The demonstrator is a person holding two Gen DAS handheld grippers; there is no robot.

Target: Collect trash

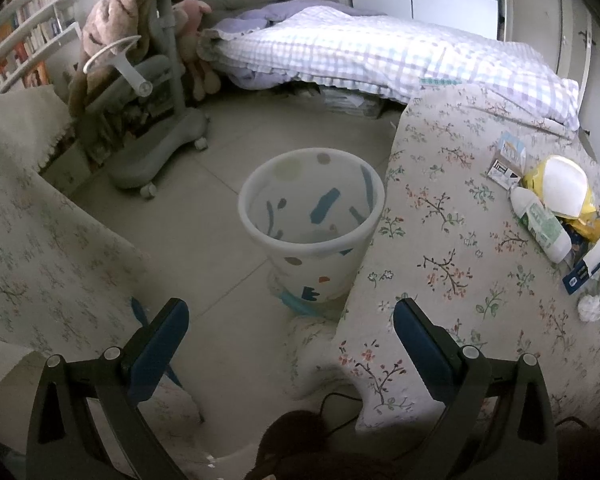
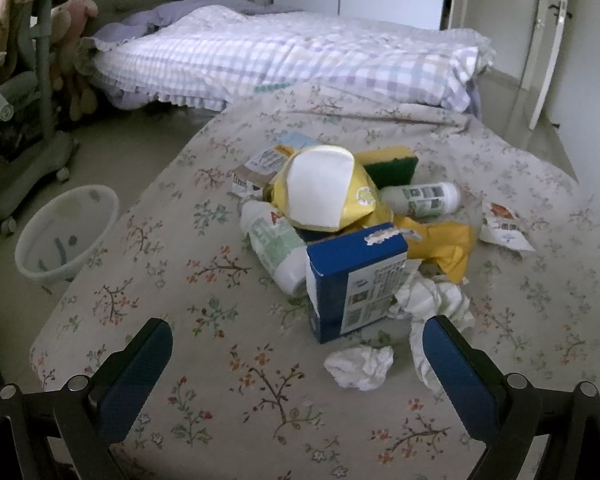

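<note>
A white patterned trash bin (image 1: 312,220) stands on the floor beside the floral-cloth table (image 1: 460,240); it also shows in the right wrist view (image 2: 64,232). A trash pile lies on the table: a blue box (image 2: 356,280), a yellow and white bag (image 2: 324,192), two white bottles (image 2: 276,248) (image 2: 420,198), a sponge (image 2: 388,164), crumpled tissues (image 2: 360,366) and small packets (image 2: 504,228). My left gripper (image 1: 292,332) is open and empty, above the floor near the bin. My right gripper (image 2: 300,352) is open and empty, just before the tissue and the box.
A bed with a checked duvet (image 2: 284,52) lies behind the table. A grey chair on casters (image 1: 152,120) draped with a blanket stands left of the bin. Another floral-covered surface (image 1: 40,240) is at the left. Bookshelves (image 1: 24,44) line the far left wall.
</note>
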